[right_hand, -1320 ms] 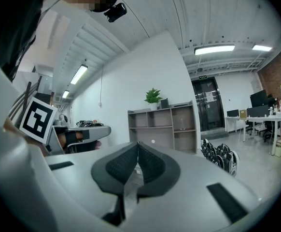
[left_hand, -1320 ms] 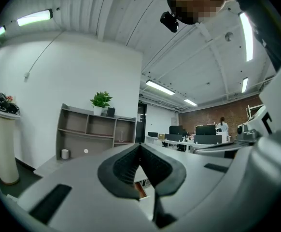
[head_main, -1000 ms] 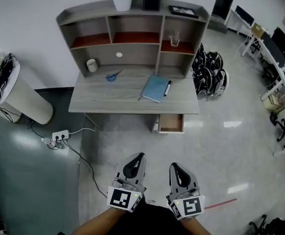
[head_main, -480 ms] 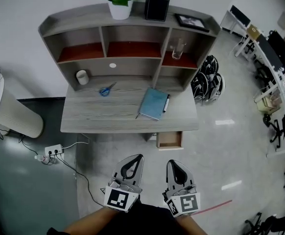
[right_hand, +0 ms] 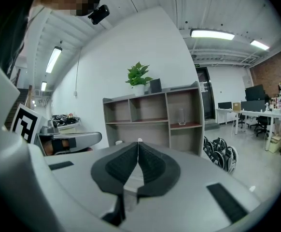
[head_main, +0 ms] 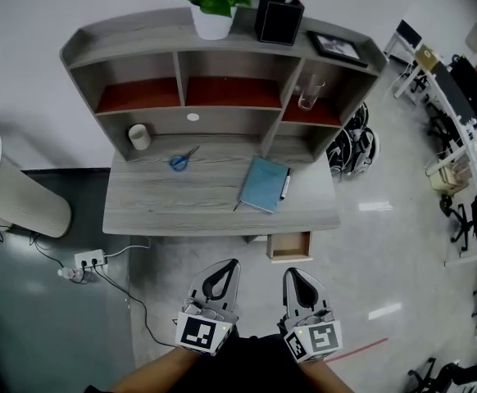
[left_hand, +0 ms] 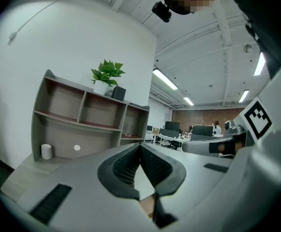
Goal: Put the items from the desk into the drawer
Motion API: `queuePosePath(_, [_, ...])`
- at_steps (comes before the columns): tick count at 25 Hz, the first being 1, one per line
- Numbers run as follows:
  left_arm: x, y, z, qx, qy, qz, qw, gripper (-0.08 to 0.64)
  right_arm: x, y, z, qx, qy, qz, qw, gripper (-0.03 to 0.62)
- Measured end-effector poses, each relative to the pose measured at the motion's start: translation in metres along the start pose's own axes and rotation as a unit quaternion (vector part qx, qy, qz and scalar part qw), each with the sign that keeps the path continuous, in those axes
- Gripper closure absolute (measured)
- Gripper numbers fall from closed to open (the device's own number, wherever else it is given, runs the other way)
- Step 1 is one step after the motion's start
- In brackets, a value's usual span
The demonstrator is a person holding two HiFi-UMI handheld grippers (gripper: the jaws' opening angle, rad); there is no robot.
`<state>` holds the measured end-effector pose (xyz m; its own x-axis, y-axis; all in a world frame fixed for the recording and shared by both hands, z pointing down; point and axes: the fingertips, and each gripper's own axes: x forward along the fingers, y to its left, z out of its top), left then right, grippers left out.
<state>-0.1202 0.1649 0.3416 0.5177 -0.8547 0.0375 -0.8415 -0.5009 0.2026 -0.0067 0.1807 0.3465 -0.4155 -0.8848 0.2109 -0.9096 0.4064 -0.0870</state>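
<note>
While the left gripper (head_main: 222,278) and right gripper (head_main: 297,283) hung pressed together, empty, short of the worktop (head_main: 165,207), nothing looked stowed: scissors (head_main: 182,157) near its back edge, notebook (head_main: 264,184) and pen (head_main: 284,183) toward its right edge, drawer (head_main: 289,246) open under its front right corner.

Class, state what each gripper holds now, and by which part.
Nothing: the left gripper and the right gripper are both shut and empty, short of the desk.

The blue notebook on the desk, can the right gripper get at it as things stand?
Probably not from here: the right gripper hangs short of the desk, jaws together, with open floor between. Nothing lies on the notebook, so stepping closer should leave the way free.
</note>
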Motion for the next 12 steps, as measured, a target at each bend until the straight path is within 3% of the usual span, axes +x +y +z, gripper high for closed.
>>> queuePosePath(4, [0.006, 0.020, -0.007, 0.017, 0.009, 0.005, 0.9998, 0.555, 0.013, -0.001, -0.004, -0.003, 0.006, -0.005, 1.000, 0.574])
queuePosePath(12, [0.018, 0.028, -0.017, 0.015, 0.020, 0.011, 0.9996, 0.555, 0.033, -0.019, -0.016, 0.051, 0.010, 0.004, 0.999, 0.574])
